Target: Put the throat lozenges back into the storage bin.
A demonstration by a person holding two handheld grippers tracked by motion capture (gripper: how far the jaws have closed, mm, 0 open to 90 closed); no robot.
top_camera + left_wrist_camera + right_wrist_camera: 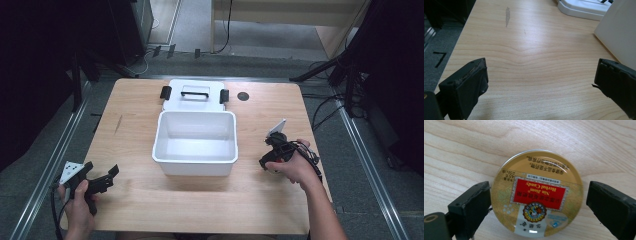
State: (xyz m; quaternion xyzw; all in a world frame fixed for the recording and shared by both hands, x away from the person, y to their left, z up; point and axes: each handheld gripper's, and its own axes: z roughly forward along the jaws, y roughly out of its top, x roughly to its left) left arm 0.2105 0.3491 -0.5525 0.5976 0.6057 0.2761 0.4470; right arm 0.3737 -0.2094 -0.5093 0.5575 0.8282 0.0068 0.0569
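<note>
A round gold tin [536, 195] with a red "Herbal Candy" label lies flat on the wooden table. My right gripper [537, 203] is open and points down over it, one black jaw on each side. The left jaw is close against the tin's rim and the right jaw stands a little apart from it. In the high view the right gripper [268, 162] is to the right of an open white box [196, 114]. My left gripper [111, 179] is open near the table's front left corner, with bare wood between its jaws [540, 75].
The white box's lid [195, 95], with a black handle and two black clasps, lies flat behind the box. A small black round spot [243, 96] marks the table at the back. The box wall [619, 32] shows on the right in the left gripper view.
</note>
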